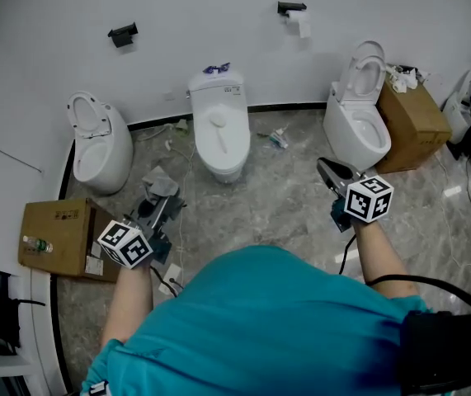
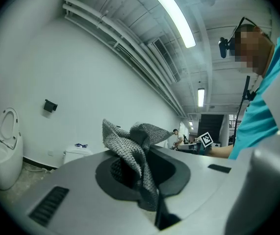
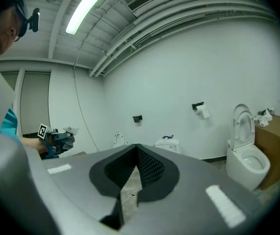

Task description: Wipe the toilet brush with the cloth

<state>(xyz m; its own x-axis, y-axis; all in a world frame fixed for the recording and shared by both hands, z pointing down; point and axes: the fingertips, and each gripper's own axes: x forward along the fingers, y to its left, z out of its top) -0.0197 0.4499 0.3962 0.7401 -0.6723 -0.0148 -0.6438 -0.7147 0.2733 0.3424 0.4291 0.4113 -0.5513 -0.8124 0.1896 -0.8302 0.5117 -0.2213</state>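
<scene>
My left gripper (image 1: 164, 196) is shut on a grey knitted cloth (image 1: 159, 181) and is held level over the floor at the left. In the left gripper view the cloth (image 2: 126, 142) bunches up out of the closed jaws (image 2: 139, 153). At the right, my right gripper (image 1: 326, 167) is shut with nothing in it; its pads (image 3: 147, 168) meet at the tips (image 3: 136, 148). A white brush-like thing (image 1: 219, 130) lies on the closed lid of the middle toilet (image 1: 219, 97), well ahead of both grippers.
A toilet (image 1: 99, 143) stands at the left and another with its lid raised (image 1: 359, 122) at the right. Cardboard boxes sit at the left (image 1: 58, 238) and right (image 1: 416, 118). Litter (image 1: 278, 139) and cables lie on the marble floor.
</scene>
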